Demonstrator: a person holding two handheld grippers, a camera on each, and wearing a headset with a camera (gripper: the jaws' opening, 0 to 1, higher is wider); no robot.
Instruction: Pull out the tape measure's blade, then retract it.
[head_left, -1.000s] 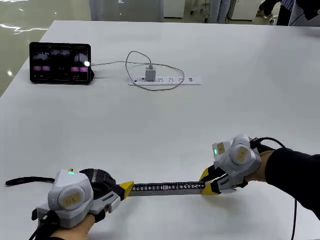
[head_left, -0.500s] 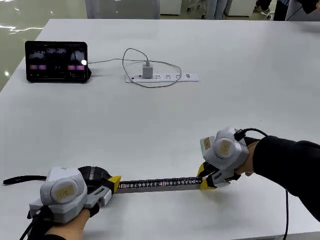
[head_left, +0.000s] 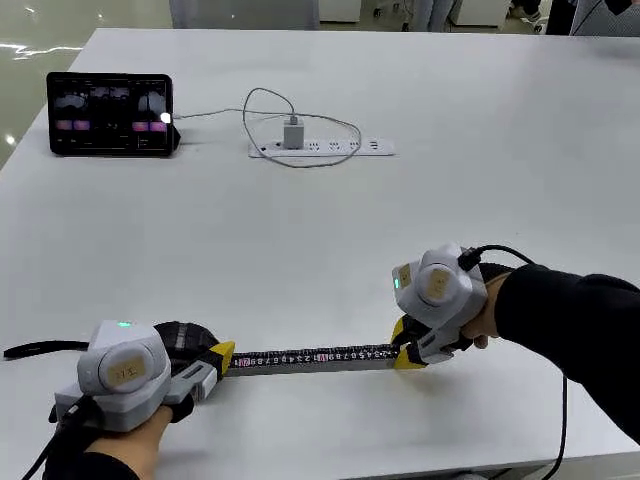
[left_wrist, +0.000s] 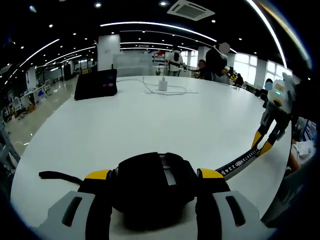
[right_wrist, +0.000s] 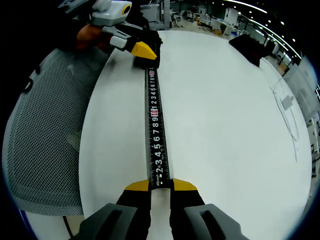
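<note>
The black tape measure case (head_left: 186, 341) lies on the white table (head_left: 330, 240) at the front left, and my left gripper (head_left: 213, 361) is shut on it. In the left gripper view the case (left_wrist: 152, 186) sits between the yellow-tipped jaws. The dark numbered blade (head_left: 315, 356) runs right from the case, flat along the table. My right gripper (head_left: 404, 356) is shut on the blade's end. In the right gripper view the blade (right_wrist: 154, 120) stretches from the closed jaws (right_wrist: 160, 185) to the left gripper (right_wrist: 143, 50) at the far end.
A tablet (head_left: 108, 100) stands at the back left. A white power strip (head_left: 322, 148) with a charger and looped cable lies behind the middle. The case's black strap (head_left: 38, 350) trails left. The table's front edge is close below the grippers.
The head camera has tilted, shifting the whole picture. The stretch of blade between the two grippers looks slightly longer than a second ago; both grippers keep their hold.
</note>
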